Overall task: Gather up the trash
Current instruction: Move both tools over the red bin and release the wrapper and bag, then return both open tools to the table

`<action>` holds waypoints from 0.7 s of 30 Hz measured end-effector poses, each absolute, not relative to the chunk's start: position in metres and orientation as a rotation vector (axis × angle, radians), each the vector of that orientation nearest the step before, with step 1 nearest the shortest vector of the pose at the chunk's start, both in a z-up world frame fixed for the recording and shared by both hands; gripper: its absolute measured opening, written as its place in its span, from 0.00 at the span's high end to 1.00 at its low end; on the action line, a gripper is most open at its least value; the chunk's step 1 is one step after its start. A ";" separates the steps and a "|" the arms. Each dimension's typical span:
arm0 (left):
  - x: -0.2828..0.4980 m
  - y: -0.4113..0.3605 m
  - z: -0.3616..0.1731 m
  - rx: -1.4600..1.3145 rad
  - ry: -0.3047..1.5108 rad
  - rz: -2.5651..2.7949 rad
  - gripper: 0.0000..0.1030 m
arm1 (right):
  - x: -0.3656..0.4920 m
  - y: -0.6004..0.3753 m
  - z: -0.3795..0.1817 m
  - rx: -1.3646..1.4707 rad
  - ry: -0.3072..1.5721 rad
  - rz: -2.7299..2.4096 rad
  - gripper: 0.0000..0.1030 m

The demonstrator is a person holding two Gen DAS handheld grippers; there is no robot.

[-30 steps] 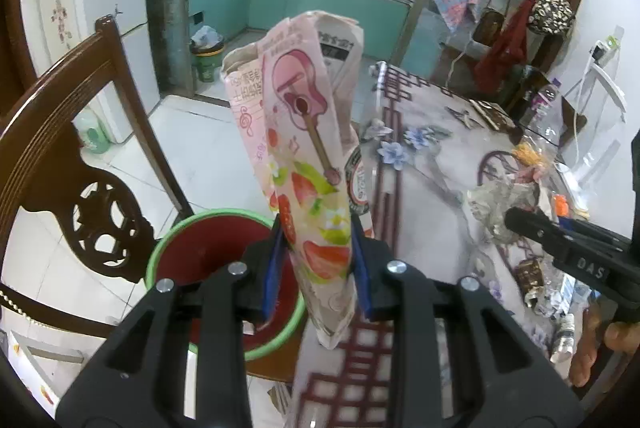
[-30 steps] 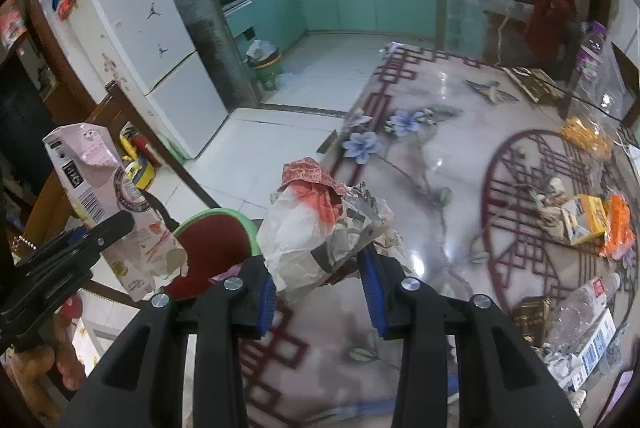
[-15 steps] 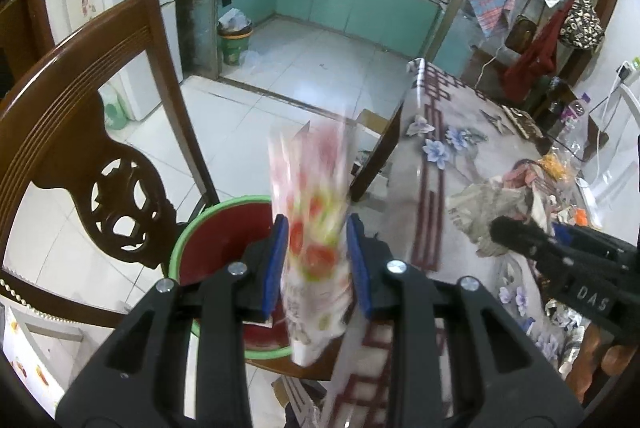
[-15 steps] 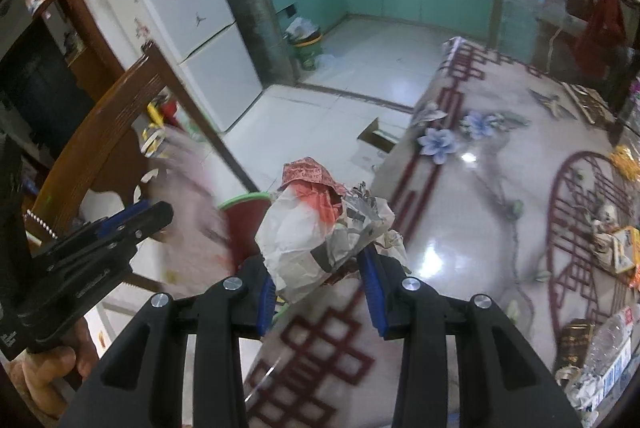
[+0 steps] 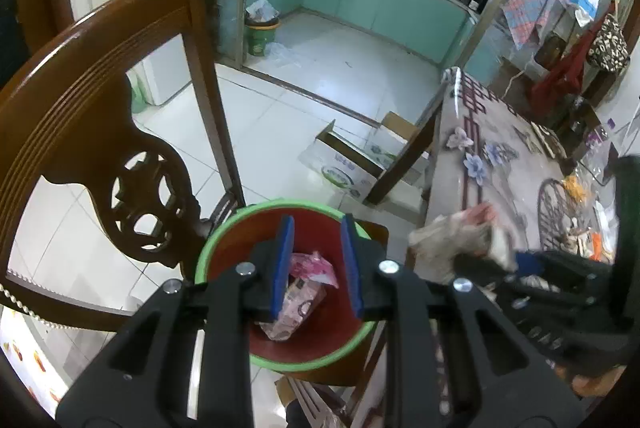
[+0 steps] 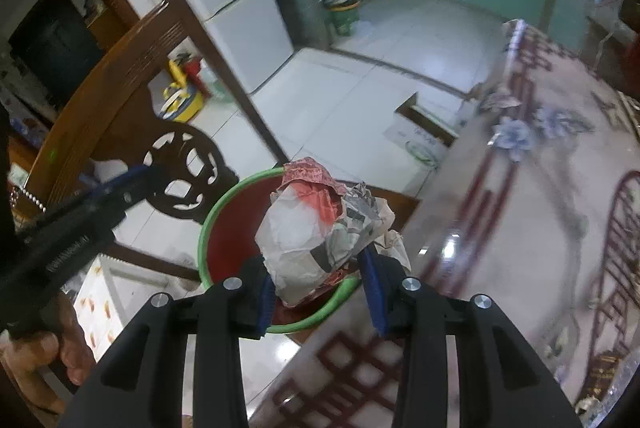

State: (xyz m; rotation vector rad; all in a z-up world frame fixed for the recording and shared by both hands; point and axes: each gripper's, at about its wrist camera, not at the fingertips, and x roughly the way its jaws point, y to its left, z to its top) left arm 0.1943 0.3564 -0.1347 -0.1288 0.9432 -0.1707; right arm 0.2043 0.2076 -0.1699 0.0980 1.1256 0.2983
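1. Quick status first: the left gripper (image 5: 316, 264) has its jaws spread with nothing between them, hanging right over the red bin (image 5: 224, 248) with the green rim. The pink carton (image 5: 298, 302) is lying inside the bin, seen through the gap between the blue pads (image 5: 282, 264). So that piece looks done.

2. The right gripper (image 6: 320, 288) is pinching a crumpled paper wad (image 6: 316, 232), which sits over the bin's rim at about 3 o'clock from the bin's centre, right by the table (image 6: 540, 228) edge. The wad is bulky and sticks out well past the pads, so if it gets let go here, my guess is part of it catches the rim and flops onto the chair (image 5: 100, 108) seat or the floor.

3. Both grippers are crowding the same opening. In the left wrist view the right one sits at 3 o'clock, close by. If the left doesn't back off, they could bump.

4. The bin sits on the chair seat, not the floor. A knock on the rim could shift or tip it, I reckon.

5. The wad looks loosely bunched, so a bit could peel off on the way.

6. More clutter sits on the table's far side, too blurry to name.
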 end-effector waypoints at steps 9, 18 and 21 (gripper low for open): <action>0.200 0.368 -0.130 -0.173 0.917 -0.134 0.55 | 0.211 0.223 -0.179 0.090 1.138 0.353 0.36; 0.192 0.344 -0.114 -0.129 0.878 -0.170 0.50 | 0.189 0.183 -0.150 0.136 1.055 0.295 0.32; 0.186 0.333 -0.110 -0.122 0.869 -0.194 0.48 | 0.174 0.160 -0.141 0.156 1.034 0.250 0.32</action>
